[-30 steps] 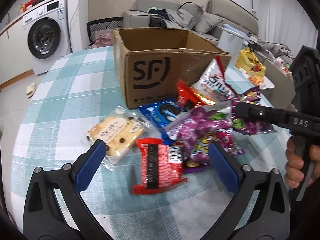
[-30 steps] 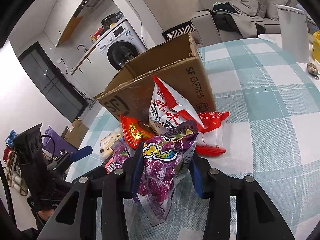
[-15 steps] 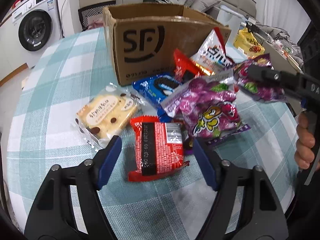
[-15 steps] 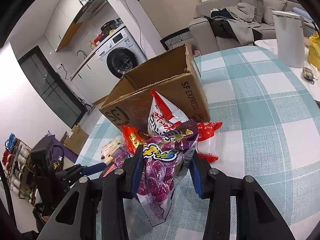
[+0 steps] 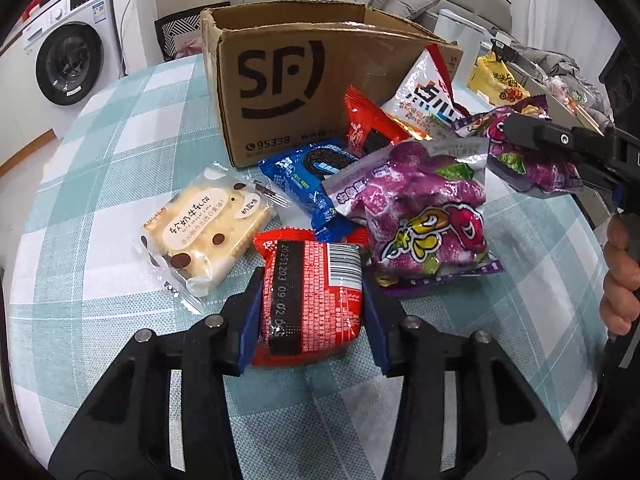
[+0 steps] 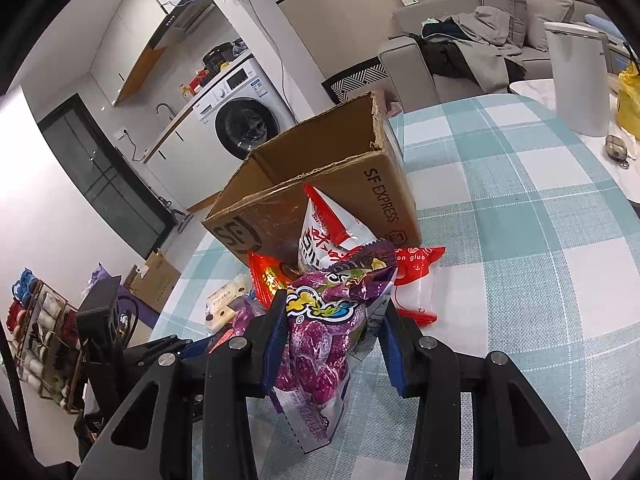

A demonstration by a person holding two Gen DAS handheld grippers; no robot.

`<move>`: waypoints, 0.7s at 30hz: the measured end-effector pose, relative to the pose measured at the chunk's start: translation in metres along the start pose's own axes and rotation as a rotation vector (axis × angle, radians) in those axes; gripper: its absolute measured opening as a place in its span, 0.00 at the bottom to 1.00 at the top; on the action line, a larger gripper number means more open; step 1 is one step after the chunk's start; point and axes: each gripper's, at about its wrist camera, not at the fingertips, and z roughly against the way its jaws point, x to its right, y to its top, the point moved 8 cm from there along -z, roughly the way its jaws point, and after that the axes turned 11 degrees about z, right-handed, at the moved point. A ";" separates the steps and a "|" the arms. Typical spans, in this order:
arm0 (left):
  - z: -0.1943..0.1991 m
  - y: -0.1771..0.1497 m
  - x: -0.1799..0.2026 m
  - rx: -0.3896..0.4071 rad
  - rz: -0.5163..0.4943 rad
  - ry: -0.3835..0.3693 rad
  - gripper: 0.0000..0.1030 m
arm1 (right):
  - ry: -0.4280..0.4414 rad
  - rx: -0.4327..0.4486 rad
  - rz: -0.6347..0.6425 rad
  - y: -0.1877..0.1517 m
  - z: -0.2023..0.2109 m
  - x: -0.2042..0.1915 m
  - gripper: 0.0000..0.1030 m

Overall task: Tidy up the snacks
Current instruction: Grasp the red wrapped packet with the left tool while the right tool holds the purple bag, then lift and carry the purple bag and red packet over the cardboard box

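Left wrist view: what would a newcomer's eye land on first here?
The red snack packet, pinched between the left tongs at the table's near edge. Behind it stands the open SF cardboard box, snacks heaped at its base. At right, the right tongs hold a purple candy bag aloft.

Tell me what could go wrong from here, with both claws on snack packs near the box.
The left claw pinches the red pack by its sides; squeezing could crush what's inside. The right claw holds the purple bag mid-body, so its loose lower end could snag the cardboard box rim.
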 end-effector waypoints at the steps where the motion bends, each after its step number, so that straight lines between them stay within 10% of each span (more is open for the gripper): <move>1: 0.000 0.001 0.000 0.003 0.002 -0.002 0.40 | -0.001 0.001 0.000 0.000 0.000 0.000 0.41; 21: 0.045 0.020 0.002 0.106 0.033 -0.042 0.40 | 0.003 0.027 0.006 0.005 0.007 -0.004 0.41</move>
